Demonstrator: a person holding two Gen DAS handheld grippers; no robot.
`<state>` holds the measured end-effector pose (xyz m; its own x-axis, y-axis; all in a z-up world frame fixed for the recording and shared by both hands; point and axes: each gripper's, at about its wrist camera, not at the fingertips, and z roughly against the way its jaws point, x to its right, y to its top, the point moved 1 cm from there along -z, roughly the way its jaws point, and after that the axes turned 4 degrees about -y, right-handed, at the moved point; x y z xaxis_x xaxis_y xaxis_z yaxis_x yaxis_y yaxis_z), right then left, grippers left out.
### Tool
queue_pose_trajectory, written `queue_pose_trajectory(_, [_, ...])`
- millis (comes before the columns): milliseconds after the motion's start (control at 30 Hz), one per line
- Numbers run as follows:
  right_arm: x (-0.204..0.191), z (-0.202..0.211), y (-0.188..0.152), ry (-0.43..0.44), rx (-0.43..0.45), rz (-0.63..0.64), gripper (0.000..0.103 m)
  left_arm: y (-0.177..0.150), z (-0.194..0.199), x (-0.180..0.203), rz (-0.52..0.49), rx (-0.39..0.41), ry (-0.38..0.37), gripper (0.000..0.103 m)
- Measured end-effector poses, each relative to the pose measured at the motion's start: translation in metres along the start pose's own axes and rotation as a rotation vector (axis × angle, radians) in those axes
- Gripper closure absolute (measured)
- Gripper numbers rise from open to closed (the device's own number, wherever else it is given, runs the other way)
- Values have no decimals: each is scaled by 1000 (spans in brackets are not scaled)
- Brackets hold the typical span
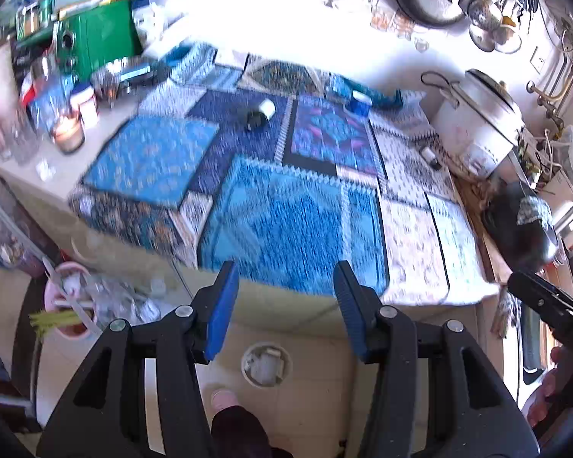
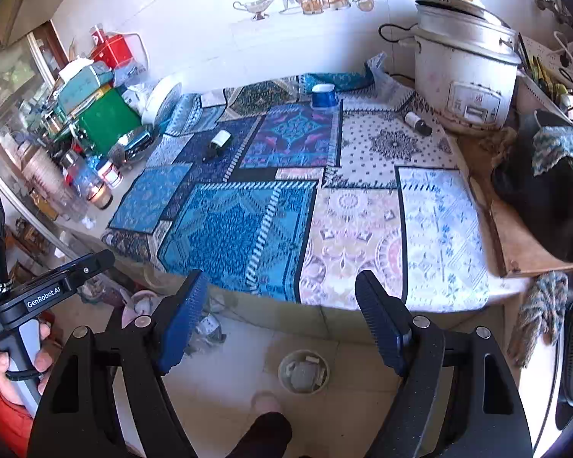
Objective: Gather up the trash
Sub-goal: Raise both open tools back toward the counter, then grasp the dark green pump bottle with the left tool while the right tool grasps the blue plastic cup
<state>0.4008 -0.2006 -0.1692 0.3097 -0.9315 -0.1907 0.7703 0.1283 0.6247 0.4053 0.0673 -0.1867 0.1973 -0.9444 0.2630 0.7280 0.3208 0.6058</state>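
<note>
Holding both your left gripper (image 1: 284,307) and right gripper (image 2: 279,318) spread wide and empty short of the patterned tablecloth (image 2: 248,225), you have two small bottles (image 2: 217,144) (image 2: 418,123) lying on it, the second just beside the rice cooker (image 2: 466,65).

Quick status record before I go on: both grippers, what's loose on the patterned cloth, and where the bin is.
left gripper: open, empty, short of the counter edge
right gripper: open, empty, short of the counter edge
dark bottle with white cap: lying on its side, mid-cloth
small vial: lying by the rice cooker
blue tub with white lid: upright at the back
bin: on the floor below, already holding some items
</note>
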Motion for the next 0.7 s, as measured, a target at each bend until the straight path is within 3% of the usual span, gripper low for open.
queue_pose_trajectory(200, [-1,-16,63,-51,59,-56,26,81,-24,-20,-32,30,-47,52])
queue_pose_trajectory(400, [-1,-44,124,-116,81,-114,26,155,-80,-31,-92,-62,-94,52])
queue_pose_trajectory(700, [20,-124,195,-153,29,-125,24,214,-177,-35,-120,-152,-85,52])
